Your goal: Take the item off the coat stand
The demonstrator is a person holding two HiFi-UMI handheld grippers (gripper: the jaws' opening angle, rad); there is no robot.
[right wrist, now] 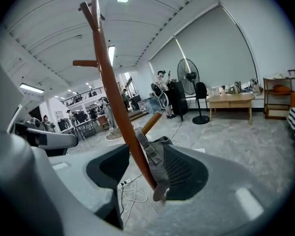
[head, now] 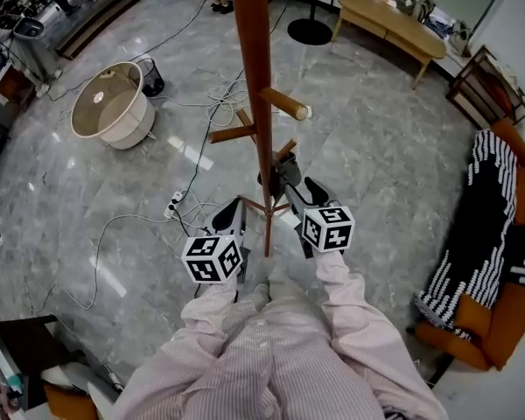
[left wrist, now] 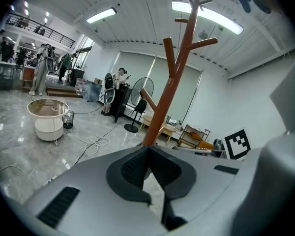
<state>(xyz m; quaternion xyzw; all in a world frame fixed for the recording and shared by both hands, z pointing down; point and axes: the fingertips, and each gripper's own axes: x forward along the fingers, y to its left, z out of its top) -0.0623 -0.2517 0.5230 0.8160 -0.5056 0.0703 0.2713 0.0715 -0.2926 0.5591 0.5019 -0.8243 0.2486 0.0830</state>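
While the person is standing close against the wooden coat stand [head: 261, 129], a grey fabric item [right wrist: 157, 157] with a webbing strap is hanging low on it, at three o'clock of the pole in the head view, by a short lower peg [head: 284, 151]. The right gripper [right wrist: 145, 154] is holding its jaws wide, with pole and item both between them. The item is lying against the right-hand pad [right wrist: 184, 173], and the other pad is standing clear. The left gripper [left wrist: 148, 149], at seven o'clock of the item, is showing its jaws closed tip to tip on nothing.

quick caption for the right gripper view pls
Right gripper, jaws open, frames the coat stand pole and a grey strapped item.
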